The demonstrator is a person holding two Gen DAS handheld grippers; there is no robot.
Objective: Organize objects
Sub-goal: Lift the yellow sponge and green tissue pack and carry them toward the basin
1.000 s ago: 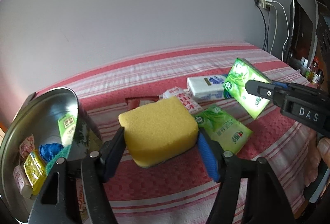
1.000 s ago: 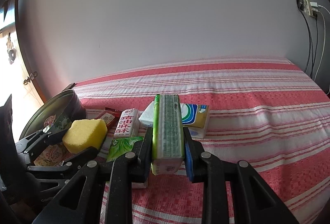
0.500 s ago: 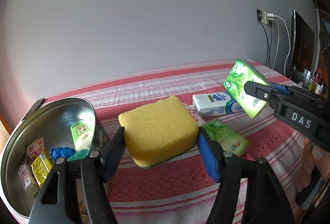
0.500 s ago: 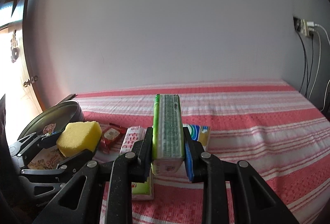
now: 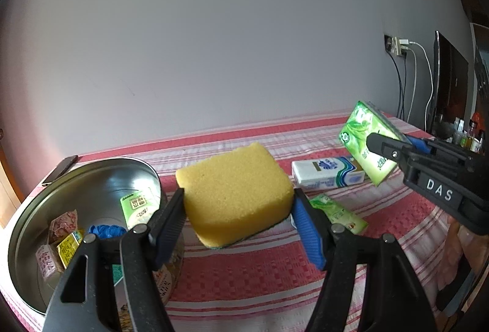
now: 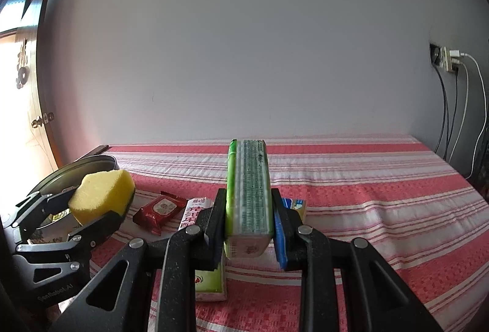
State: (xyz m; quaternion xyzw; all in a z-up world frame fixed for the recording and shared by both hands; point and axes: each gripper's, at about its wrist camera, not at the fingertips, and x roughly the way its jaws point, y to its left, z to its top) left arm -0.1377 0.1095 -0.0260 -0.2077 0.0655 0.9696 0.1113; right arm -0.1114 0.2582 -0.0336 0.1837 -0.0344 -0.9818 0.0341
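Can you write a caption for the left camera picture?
Left gripper holds a yellow sponge beside the metal tin; right gripper lifts a green tissue pack.

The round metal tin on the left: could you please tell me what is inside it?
Inside the round metal tin: a green packet, blue bundle, yellow packet and pinkish wrapped snacks. The left tool hides its near part.

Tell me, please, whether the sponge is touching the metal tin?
Apart. In the left wrist view the sponge sits raised between the left gripper's fingers, with striped cloth visible between it and the tin.
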